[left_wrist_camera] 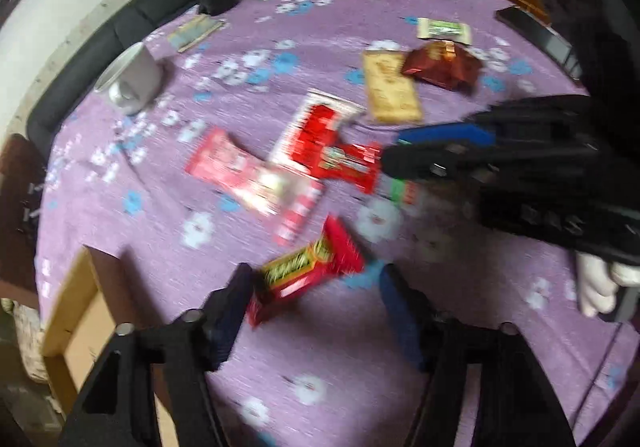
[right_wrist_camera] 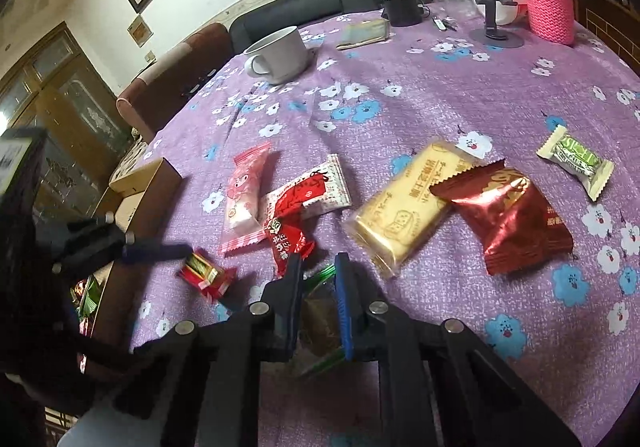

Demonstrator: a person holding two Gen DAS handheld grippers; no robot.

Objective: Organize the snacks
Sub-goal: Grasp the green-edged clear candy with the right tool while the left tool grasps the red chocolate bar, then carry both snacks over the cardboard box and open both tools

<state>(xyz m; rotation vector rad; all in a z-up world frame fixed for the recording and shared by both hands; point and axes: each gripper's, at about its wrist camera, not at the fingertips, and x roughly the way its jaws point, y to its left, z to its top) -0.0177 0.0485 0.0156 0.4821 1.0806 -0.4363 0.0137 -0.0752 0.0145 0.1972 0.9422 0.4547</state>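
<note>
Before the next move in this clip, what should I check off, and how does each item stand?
1. Right tool clamped on green-edged packet: ok.
2. Left tool clamped on small red packet: not ok, one finger clear of it.
3. Cardboard box open: ok.
4. Table cleared of snacks: not ok, yellow biscuit pack, dark red pouch remain.
5. Room in box: cannot tell.
</note>
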